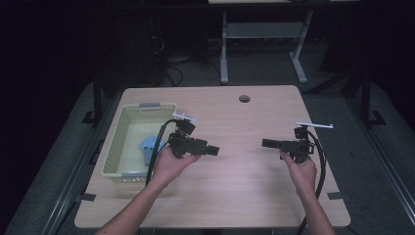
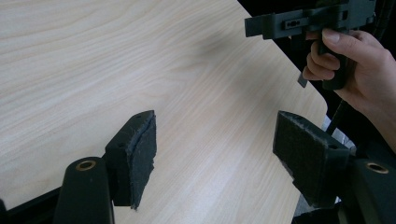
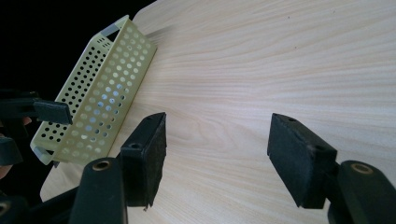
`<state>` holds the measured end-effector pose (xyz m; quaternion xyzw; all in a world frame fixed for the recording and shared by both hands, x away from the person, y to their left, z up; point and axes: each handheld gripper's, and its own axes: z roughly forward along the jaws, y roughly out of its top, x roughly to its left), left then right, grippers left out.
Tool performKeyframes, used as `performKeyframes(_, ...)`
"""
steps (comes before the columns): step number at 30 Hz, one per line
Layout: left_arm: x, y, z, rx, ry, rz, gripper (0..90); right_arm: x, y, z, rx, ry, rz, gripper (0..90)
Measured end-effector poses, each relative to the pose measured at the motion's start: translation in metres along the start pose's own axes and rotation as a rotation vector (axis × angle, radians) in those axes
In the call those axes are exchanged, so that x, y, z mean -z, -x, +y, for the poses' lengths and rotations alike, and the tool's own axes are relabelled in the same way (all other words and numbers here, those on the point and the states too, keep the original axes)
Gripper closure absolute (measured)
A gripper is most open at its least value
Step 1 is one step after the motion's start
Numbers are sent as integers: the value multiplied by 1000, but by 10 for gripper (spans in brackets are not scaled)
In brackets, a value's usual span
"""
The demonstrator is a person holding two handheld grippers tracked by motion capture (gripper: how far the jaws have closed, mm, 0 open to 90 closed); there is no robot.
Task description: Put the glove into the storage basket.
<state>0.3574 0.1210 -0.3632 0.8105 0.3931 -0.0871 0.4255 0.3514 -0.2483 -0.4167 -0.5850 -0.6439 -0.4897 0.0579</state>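
Observation:
Over the middle of the wooden table [image 1: 235, 186], my left gripper [image 1: 214, 151] points right with its jaws wide apart and nothing between them; its own view shows it open [image 2: 215, 154] above bare wood. My right gripper [image 1: 266, 143] faces it from the right side and points left, also open [image 3: 217, 156] and empty. A pale yellow perforated basket [image 1: 113, 147] stands at the table's left with a blue object [image 1: 149, 146] inside. The basket's side wall [image 3: 100, 93] appears in the right gripper view, and the right hand's gripper [image 2: 254, 24] appears in the left gripper view.
A round cable hole [image 1: 244, 98] sits near the table's far edge. Beyond the table stands a grey metal frame [image 1: 225, 49] on a dark floor. Cables trail from both grippers toward the person.

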Motion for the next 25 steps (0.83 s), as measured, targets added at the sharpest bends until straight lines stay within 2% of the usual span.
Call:
performKeyframes(15,-10,3,-4,-16,-13,-11,297,3,11,-12,-18,-6,-1,362)
performKeyframes(21,-19,5,-12,-10,-14,-23,292,7,17,-19,-32,1,2,353)
performKeyframes(25,-22,7,-18,-24,-15,-31,288,11,19,-25,-28,1,2,337)
